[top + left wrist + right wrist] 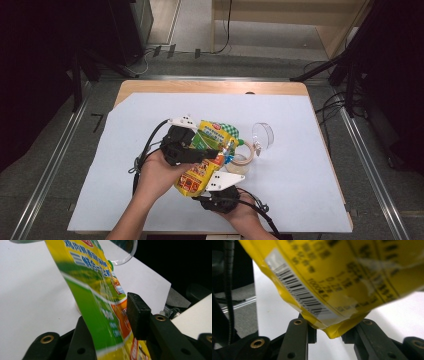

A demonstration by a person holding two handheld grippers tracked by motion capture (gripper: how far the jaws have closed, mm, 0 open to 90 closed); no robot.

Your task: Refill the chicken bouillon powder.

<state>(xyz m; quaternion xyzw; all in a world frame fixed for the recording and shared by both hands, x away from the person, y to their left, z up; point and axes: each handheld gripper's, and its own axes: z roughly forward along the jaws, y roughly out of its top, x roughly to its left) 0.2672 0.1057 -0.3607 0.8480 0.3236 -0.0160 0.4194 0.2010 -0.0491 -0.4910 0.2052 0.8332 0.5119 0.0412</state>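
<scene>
Here the yellow-and-green printed plastic snack bag (206,157) hangs off the table between the two grippers. The right gripper (223,192) grasps the bag's lower corner: in the right gripper view the yellow sealed corner (332,327), next to the barcode, sits pinched between the two black jaws. The left gripper (192,150) reaches across the bag's middle; in the left gripper view the bag's green face (100,315) passes between its jaws, leaning against the left one, while the right jaw's black pad stands just clear of the orange print, so this grip is released, with the bag still between the jaws. Beyond the jaws of the left gripper, past the bag's upper end, a roll of beige tape (243,154) lies on the white sheet (300,150), with a clear plastic ring-shaped piece (262,136) just beside it.
</scene>
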